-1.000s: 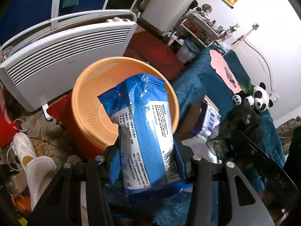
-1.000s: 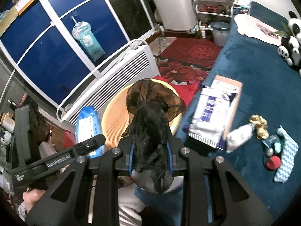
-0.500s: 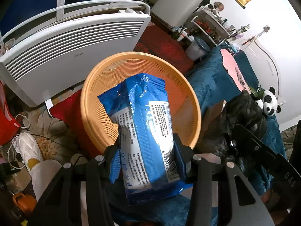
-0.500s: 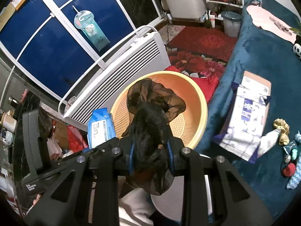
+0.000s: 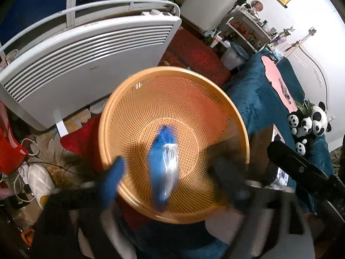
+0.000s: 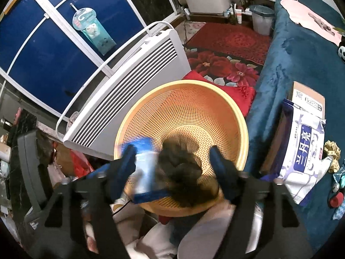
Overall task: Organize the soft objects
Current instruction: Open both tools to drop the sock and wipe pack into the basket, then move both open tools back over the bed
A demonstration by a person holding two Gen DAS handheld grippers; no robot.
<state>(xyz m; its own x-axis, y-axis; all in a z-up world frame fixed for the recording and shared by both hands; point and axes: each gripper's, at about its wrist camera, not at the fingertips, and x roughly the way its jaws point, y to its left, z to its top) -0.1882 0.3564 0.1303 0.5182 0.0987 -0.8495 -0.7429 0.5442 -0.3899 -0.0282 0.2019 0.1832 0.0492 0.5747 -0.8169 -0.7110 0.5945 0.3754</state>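
Both tools spread wide over the perforated orange basket (image 5: 138, 99).

The left tool (image 5: 166, 172) and right tool (image 6: 172, 164) have just been opening, nothing gripped; the glossy blue packet (image 5: 163, 168) and the dark gauzy fabric bundle (image 6: 181, 170) are blurred, loose inside the round plastic mesh bowl.

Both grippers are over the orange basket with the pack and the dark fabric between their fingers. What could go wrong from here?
1. The blue pack is blurred, loose between the left gripper's just-opened jaws, near the basket's close rim; it may tip out.
2. The dark fabric, freed by the right gripper's just-opened jaws, may drape over that rim.
3. The grippers are close together and could bump.
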